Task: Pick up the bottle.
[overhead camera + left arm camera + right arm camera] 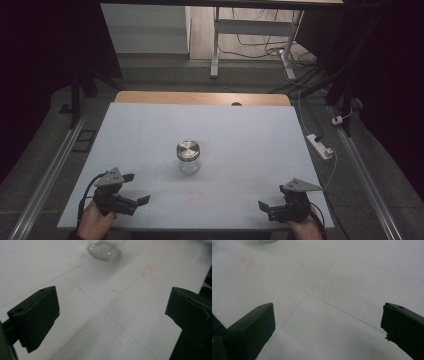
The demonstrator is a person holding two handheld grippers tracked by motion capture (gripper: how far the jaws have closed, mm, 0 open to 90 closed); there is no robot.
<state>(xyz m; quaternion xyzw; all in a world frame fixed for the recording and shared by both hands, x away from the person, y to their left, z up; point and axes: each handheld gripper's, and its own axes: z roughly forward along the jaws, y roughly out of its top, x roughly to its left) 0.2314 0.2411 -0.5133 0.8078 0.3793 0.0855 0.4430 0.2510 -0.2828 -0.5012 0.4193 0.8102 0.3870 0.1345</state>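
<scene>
Tongs, your left gripper (135, 189) and right gripper (272, 205), sit gaping and empty near the desk's (150, 130) front corners, so approach the lidded glass jar (188, 156) at mid-desk level and squarely.

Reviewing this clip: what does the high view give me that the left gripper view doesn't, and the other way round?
High view alone: the jar's metal lid, both hands, the right tool open near the table's front right corner, a power strip on the floor. Left gripper view alone: faint red marks and thin lines on the white table surface. Shared: the glass jar, the table, and the left tool, open and holding nothing.
</scene>
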